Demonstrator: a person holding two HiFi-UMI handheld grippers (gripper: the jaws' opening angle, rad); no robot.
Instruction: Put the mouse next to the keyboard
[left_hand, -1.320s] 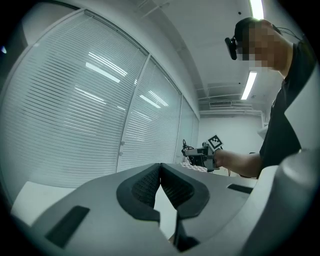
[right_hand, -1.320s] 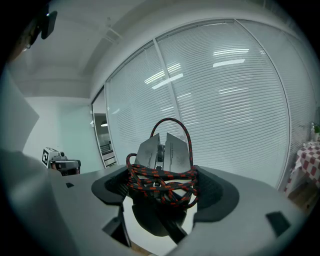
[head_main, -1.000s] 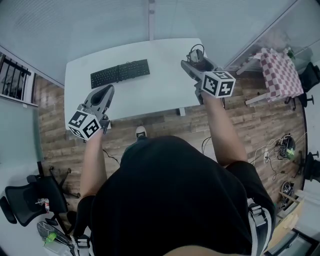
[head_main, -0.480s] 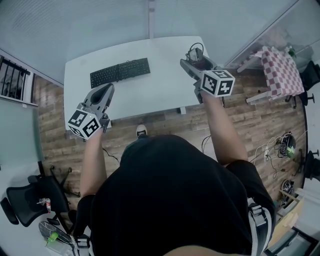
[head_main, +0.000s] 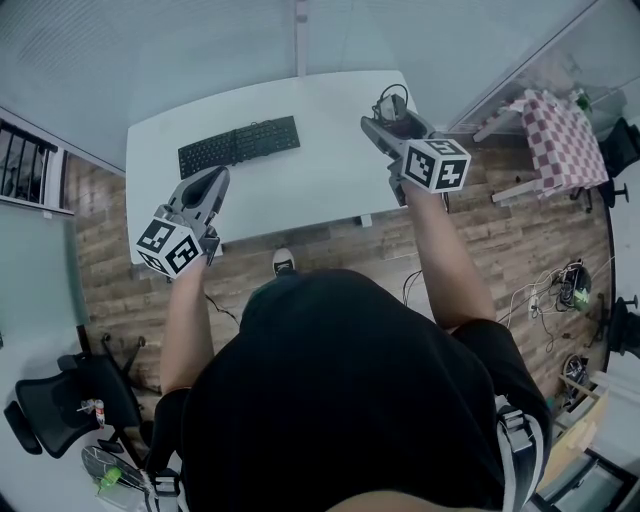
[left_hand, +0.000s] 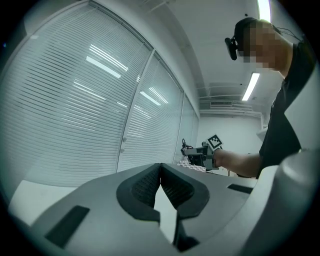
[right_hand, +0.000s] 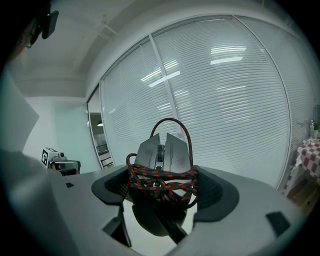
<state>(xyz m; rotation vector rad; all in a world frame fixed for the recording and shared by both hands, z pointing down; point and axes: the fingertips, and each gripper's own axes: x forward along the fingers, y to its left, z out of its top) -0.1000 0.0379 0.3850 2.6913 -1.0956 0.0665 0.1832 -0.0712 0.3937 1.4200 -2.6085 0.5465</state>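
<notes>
A black keyboard (head_main: 239, 146) lies on the white table (head_main: 300, 175), left of its middle. My right gripper (head_main: 390, 118) hangs over the table's right end, shut on a grey mouse (right_hand: 163, 157) wound in a red-and-black braided cable (right_hand: 162, 182); the mouse (head_main: 391, 110) shows small in the head view. My left gripper (head_main: 210, 184) hovers near the table's front left edge, below the keyboard, with its jaws shut and nothing in them (left_hand: 160, 183). Both grippers are held up off the table.
A wall of white blinds (right_hand: 230, 100) stands behind the table. A table with a red checked cloth (head_main: 560, 145) sits at the right, a black office chair (head_main: 60, 400) at the lower left. Cables lie on the wooden floor (head_main: 560, 290) at the right.
</notes>
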